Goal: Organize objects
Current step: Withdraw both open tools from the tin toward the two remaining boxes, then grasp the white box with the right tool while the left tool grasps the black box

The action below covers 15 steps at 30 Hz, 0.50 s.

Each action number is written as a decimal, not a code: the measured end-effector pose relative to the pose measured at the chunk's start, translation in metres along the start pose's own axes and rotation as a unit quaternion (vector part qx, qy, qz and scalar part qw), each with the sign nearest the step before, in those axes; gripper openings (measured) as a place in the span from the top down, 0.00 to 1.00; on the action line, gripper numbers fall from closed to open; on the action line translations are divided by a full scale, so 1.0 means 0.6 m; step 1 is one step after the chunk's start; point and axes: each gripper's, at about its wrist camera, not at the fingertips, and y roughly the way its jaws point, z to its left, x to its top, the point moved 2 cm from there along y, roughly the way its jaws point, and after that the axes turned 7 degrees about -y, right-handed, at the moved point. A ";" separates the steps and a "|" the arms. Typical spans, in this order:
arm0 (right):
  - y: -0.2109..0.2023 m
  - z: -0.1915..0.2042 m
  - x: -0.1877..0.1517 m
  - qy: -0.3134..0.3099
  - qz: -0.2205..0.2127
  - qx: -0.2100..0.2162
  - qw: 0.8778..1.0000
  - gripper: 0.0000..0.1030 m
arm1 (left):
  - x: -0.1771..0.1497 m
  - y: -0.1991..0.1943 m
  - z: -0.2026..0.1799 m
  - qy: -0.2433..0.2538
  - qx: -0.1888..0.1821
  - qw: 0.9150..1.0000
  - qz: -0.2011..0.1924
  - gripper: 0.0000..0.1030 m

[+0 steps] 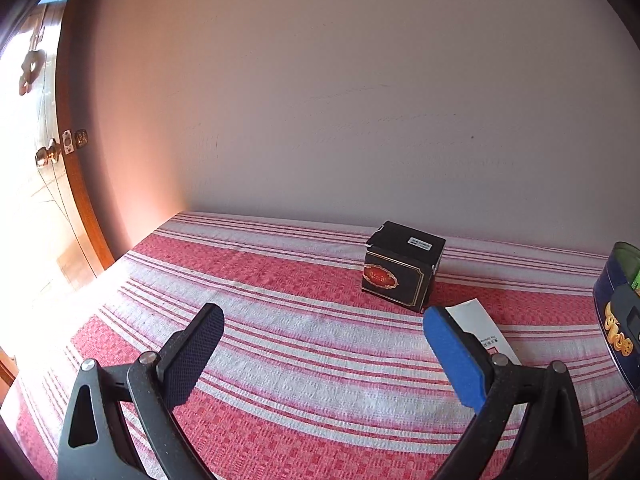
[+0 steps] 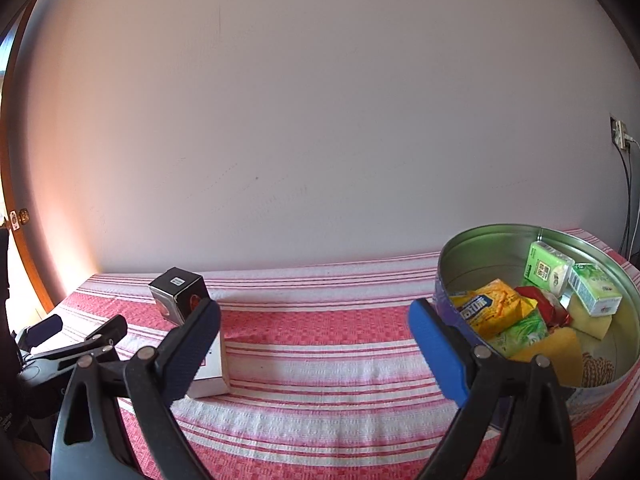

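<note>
A black box with a red and gold label (image 1: 402, 266) stands on the red-and-white striped cloth near the wall; the right wrist view shows the black box (image 2: 179, 294) too. A flat white box (image 1: 482, 330) lies just in front of it, partly hidden behind a finger; in the right wrist view the white box (image 2: 212, 372) lies behind the dark finger. My left gripper (image 1: 323, 314) is open and empty above the cloth. My right gripper (image 2: 314, 312) is open and empty, left of a round metal tin (image 2: 480, 248) holding several snack packets.
The blue tin (image 1: 618, 316) edges into the left wrist view at far right. A plain wall backs the table. A wooden door with a brass knob (image 1: 50, 154) stands at left. A wall socket with cables (image 2: 620, 134) is at far right. My left gripper (image 2: 86, 326) appears at lower left in the right wrist view.
</note>
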 end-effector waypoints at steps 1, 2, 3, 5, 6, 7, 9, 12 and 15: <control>0.008 0.008 0.001 -0.002 0.008 0.006 1.000 0.06 | 0.003 0.006 0.011 -0.004 0.005 1.000 0.003 0.02; 0.017 0.017 0.001 -0.004 0.017 0.012 1.000 0.06 | 0.007 0.013 0.022 -0.009 0.010 1.000 0.006 0.02; 0.026 0.027 0.001 -0.007 0.027 0.018 0.999 0.06 | 0.010 0.019 0.033 -0.016 0.016 1.000 0.009 0.02; 0.046 0.043 0.002 -0.010 0.047 0.029 0.998 0.07 | 0.014 0.027 0.051 -0.028 0.023 0.999 0.015 0.02; 0.055 0.054 0.002 -0.012 0.058 0.036 0.998 0.07 | 0.016 0.032 0.058 -0.032 0.026 0.999 0.019 0.02; 0.065 0.066 0.001 -0.016 0.070 0.045 0.996 0.07 | 0.018 0.035 0.064 -0.036 0.029 0.999 0.021 0.02; 0.085 0.086 0.000 -0.027 0.094 0.057 0.994 0.14 | 0.021 0.043 0.072 -0.037 0.034 0.998 0.024 0.02; 0.113 0.114 -0.007 -0.043 0.130 0.072 0.988 0.16 | 0.024 0.050 0.078 -0.037 0.040 0.998 0.029 0.02; 0.143 0.136 -0.015 -0.048 0.171 0.088 0.980 0.24 | 0.024 0.055 0.081 -0.042 0.039 0.998 0.035 0.02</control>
